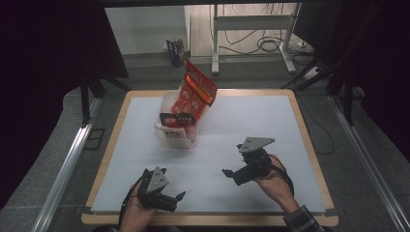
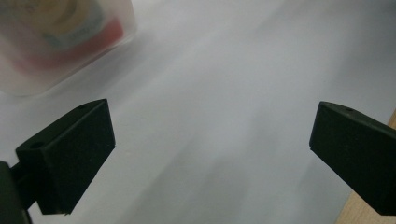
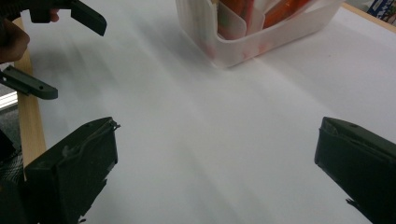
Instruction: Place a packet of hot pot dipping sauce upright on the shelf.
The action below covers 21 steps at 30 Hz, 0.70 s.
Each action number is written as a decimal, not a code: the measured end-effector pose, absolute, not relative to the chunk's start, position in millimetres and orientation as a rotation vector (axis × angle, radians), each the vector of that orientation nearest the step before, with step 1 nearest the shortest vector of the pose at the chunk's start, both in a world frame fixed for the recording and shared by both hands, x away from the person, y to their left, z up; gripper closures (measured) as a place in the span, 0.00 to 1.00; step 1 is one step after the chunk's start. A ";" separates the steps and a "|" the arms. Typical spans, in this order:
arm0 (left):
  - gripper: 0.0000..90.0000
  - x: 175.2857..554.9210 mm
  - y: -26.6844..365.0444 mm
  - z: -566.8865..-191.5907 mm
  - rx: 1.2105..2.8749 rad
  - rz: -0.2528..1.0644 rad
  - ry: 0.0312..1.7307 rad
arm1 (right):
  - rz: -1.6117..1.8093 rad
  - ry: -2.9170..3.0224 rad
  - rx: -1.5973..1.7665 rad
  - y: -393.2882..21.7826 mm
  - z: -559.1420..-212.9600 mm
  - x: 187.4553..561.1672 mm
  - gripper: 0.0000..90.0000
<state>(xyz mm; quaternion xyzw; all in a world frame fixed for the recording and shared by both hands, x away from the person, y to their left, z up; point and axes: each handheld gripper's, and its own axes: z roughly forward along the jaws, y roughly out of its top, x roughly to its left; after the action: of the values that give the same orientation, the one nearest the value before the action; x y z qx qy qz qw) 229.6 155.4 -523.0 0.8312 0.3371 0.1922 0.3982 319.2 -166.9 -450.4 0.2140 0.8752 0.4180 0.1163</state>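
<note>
A white sheet [image 1: 251, 130] covers almost the whole table [image 1: 113, 140], and only a thin wooden edge shows around it. A clear plastic bin [image 1: 173, 137] stands on the sheet, left of the middle and toward the far side. It holds several snack packs. One red pack [image 1: 196, 92] sticks up high out of the bin and leans to the right and far side. A dark pack [image 1: 176, 119] lies across the bin's top.

The left gripper [image 1: 169, 198] is low over the near left part of the sheet, close to the near edge, held in the left hand [image 1: 138, 212]. In the left gripper view its two black jaws are spread wide with only bare sheet between them. The bin shows blurred at the upper left corner of that view, and the wooden edge appears at the lower right.

The right gripper [image 1: 231, 174] is near the middle right of the sheet, held in the right hand [image 1: 273, 186], and points to the left. In the right gripper view its jaws are also wide apart and hold nothing. The bin stands ahead at the top of that view, well apart from the jaws.

Between the two grippers and the bin the sheet is bare. The right half of the sheet is free up to the far and right edges.
</note>
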 end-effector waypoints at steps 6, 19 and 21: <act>0.00 230.4 156.1 -523.3 2.104 0.466 0.859 | 1.217 2.548 0.666 -179.7 -456.0 314.3 0.00; 0.00 230.9 154.9 -524.3 2.122 0.460 0.856 | 1.193 2.503 0.736 -214.1 -469.2 296.9 0.00; 0.00 231.0 154.5 -524.5 2.125 0.461 0.855 | 1.188 2.497 0.743 -218.7 -470.7 294.5 0.00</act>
<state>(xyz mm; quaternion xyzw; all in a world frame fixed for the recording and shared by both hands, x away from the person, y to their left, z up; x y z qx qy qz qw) 231.0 154.5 -524.5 0.8367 0.3368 0.1814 0.3920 294.5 -218.7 -470.7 0.2571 0.8636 0.4109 0.1389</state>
